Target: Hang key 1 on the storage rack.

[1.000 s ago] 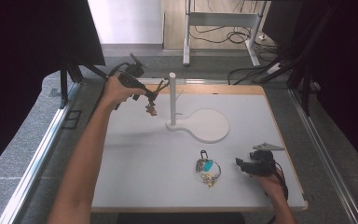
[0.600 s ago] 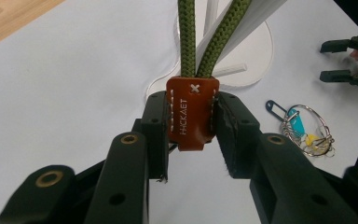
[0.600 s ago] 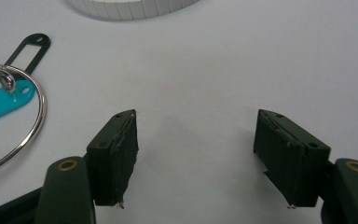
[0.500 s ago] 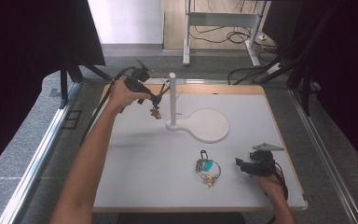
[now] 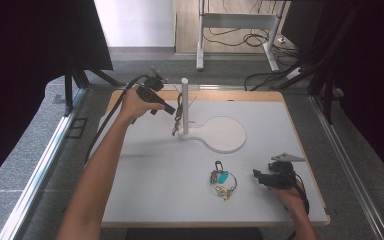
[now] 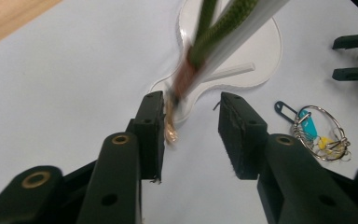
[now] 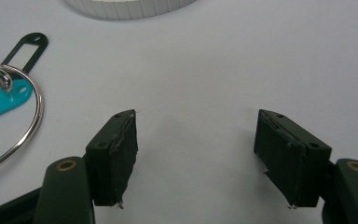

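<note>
The left gripper (image 5: 169, 108) was held beside the white post (image 5: 184, 100) of the stand (image 5: 225, 135) in the high view. Its own view showed the jaws parted, nothing clamped, a green cord (image 6: 214, 32) hanging blurred against the post. The right gripper (image 5: 259, 176) was rested on the table (image 5: 145, 175), jaws wide and empty, near the key ring (image 5: 222, 179), whose teal tag (image 7: 2, 105) was seen up close.

The hand-held gripper (image 7: 196, 154) gapes empty over white table (image 7: 214, 84) (key ring (image 7: 21, 135) lies left).
</note>
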### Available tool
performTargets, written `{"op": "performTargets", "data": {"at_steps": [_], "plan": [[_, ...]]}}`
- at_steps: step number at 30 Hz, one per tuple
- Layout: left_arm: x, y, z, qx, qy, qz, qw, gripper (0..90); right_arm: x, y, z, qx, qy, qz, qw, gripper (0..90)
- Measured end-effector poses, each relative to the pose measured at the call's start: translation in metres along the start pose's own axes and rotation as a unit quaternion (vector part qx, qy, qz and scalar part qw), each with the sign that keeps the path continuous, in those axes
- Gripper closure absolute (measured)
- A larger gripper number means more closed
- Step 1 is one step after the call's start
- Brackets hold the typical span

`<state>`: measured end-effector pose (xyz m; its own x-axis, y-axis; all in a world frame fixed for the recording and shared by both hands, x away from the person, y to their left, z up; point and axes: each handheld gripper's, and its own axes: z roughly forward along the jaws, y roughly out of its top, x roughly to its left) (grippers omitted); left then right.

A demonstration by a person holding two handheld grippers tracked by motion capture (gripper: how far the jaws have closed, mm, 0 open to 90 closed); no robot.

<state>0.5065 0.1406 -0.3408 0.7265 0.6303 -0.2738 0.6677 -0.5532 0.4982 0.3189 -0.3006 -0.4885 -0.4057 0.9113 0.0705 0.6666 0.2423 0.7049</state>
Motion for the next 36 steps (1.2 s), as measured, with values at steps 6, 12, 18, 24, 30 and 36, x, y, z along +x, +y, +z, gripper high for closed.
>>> {"op": "performTargets", "data": {"at_steps": [6,12,18,24,30,36], "plan": [[-0.005,-0.010,-0.009,-0.017,0.011,0.007,0.9998,57.9,0.000,0.000,-0.001,-0.002,-0.001,-0.001,1.0000,30.4],[-0.017,-0.022,-0.016,-0.036,0.018,0.024,0.9989,52.4,0.000,0.001,-0.003,-0.012,0.003,-0.004,0.9999,30.0],[-0.029,-0.040,-0.023,-0.062,0.018,0.044,0.9969,46.6,0.003,0.004,-0.008,-0.021,0.024,-0.003,0.9995,30.1],[-0.040,-0.063,-0.026,-0.082,0.014,0.049,0.9953,39.5,0.004,0.007,-0.011,-0.024,0.033,-0.005,0.9992,30.7],[-0.055,-0.087,-0.026,-0.089,0.028,0.049,0.9945,30.7,0.006,0.008,-0.010,-0.020,0.031,-0.022,0.9991,31.7],[-0.061,-0.110,-0.018,-0.083,0.040,0.049,0.9945,30.5,0.008,0.007,-0.010,-0.015,0.030,-0.030,0.9990,32.7]]}}
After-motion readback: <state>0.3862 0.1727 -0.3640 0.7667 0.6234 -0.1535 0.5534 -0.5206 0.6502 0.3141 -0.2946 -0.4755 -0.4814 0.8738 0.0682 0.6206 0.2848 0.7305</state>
